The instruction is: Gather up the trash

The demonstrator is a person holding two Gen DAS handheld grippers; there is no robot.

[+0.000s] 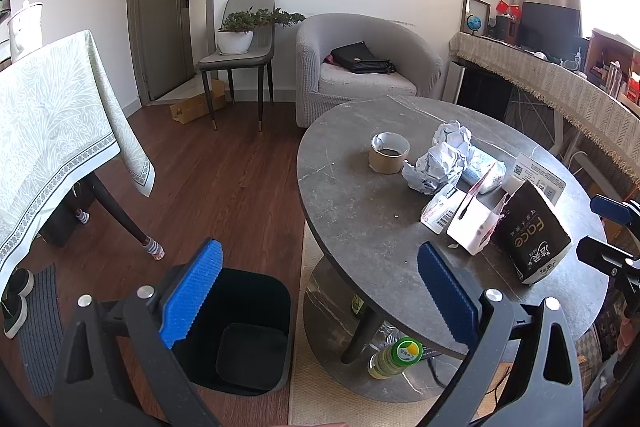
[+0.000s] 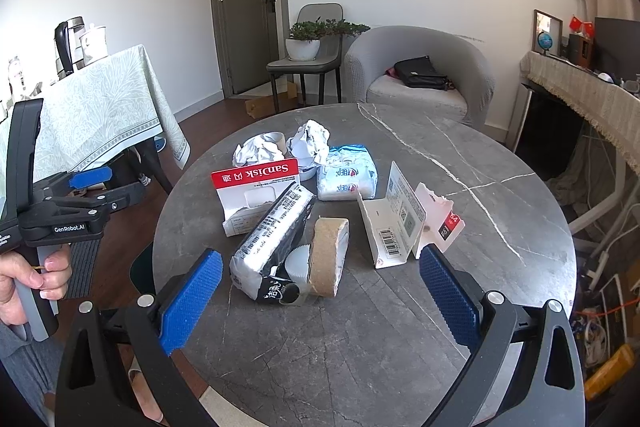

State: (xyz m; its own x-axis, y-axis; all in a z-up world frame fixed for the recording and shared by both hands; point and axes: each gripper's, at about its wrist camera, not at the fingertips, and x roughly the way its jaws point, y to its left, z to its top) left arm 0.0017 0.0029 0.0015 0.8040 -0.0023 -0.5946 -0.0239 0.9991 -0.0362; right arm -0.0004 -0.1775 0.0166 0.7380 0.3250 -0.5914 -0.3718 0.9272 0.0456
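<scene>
With both your left gripper (image 1: 320, 291) and right gripper (image 2: 320, 301) spread and holding nothing, the trash (image 2: 288, 239) lies heaped on the desk (image 2: 460, 163) just ahead of the right jaws, so closing there may snag several overlapping pieces and scatter them off the edge, missing the bin (image 1: 240, 331) below the left jaws.

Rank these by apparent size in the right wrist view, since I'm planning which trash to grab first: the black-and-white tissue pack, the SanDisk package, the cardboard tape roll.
1. black-and-white tissue pack, largest
2. SanDisk package
3. cardboard tape roll, smallest

The pack lies nearer the camera than the SanDisk package, so the order of those two is unsure.
</scene>
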